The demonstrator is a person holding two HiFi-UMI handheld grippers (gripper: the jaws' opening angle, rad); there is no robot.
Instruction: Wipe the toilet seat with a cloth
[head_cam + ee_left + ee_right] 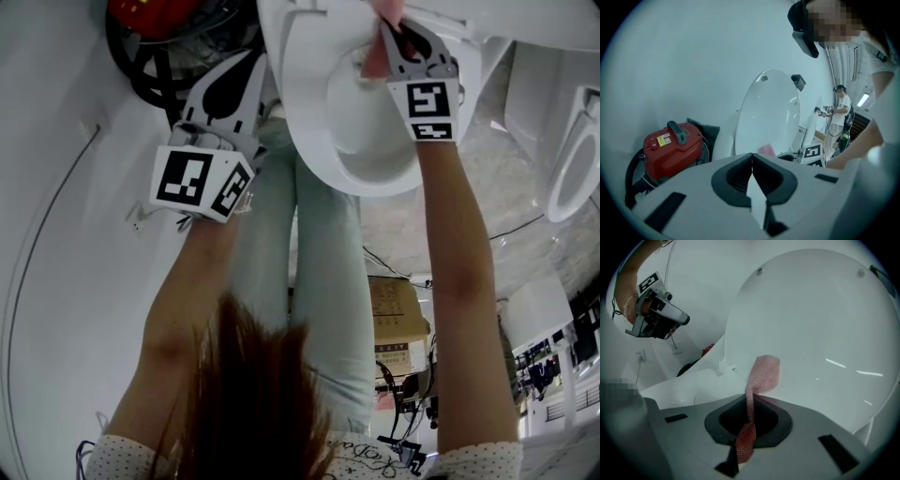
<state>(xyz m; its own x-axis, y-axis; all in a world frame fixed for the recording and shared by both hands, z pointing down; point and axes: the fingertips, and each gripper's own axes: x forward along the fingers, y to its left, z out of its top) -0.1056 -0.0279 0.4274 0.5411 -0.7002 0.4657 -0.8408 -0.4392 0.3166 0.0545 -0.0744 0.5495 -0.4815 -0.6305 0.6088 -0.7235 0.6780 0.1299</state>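
the right tongs [749, 401] are clenched on a pink mesh cloth [764, 373]. a twisted strip of it runs down between the tips, and its broader free end stands up in front of the toilet's raised lid [825, 324], low on the lid's inner face; whether it touches the lid cannot be told. only the right gripper view shows this grasp plainly. in the head view the cloth is just a pink scrap at the far end of the toilet seat [314, 122], by the tips of the tongs.

the left tongs [752, 157] are clenched with nothing between them, the tips meeting in a thin line. the head view places them off the toilet's left side, apart from the seat. their own view looks across at the raised lid from the side and shows a red canister with a grey handle [672, 147] just left of the toilet. beyond the toilet's right side stands another person [840, 112], seen in no other view. a cardboard box [398, 314] on the floor appears only in the head view.
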